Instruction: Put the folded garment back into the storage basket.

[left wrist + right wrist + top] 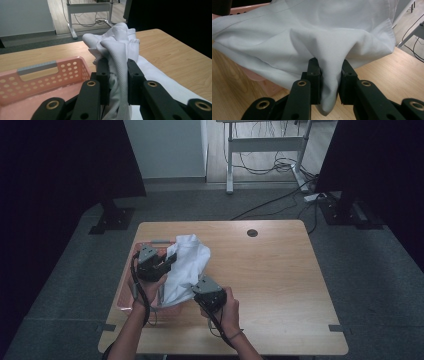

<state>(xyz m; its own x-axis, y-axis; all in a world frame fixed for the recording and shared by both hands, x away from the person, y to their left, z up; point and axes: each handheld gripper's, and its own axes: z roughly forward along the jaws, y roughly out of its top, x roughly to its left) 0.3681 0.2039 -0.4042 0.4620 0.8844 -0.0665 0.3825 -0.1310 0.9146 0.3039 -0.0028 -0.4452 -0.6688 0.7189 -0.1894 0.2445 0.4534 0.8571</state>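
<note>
A white cloth garment (187, 265) hangs bunched between my two grippers over the left part of the wooden table. My left gripper (170, 261) is shut on a fold of the white cloth (117, 75) above the pink basket (127, 292). My right gripper (196, 289) is shut on another fold of the cloth (329, 82), near the basket's right side. In the left gripper view the cloth rises in a twisted bunch past the jaws. In the right gripper view the cloth (312, 32) drapes wide above the jaws and hides most of the basket (242, 10).
The pink perforated basket (37, 80) with a grey handle strip sits at the table's left edge. The table (270, 280) has a round cable hole (252, 233) at the back. Behind it stand a white desk frame and cables on the floor.
</note>
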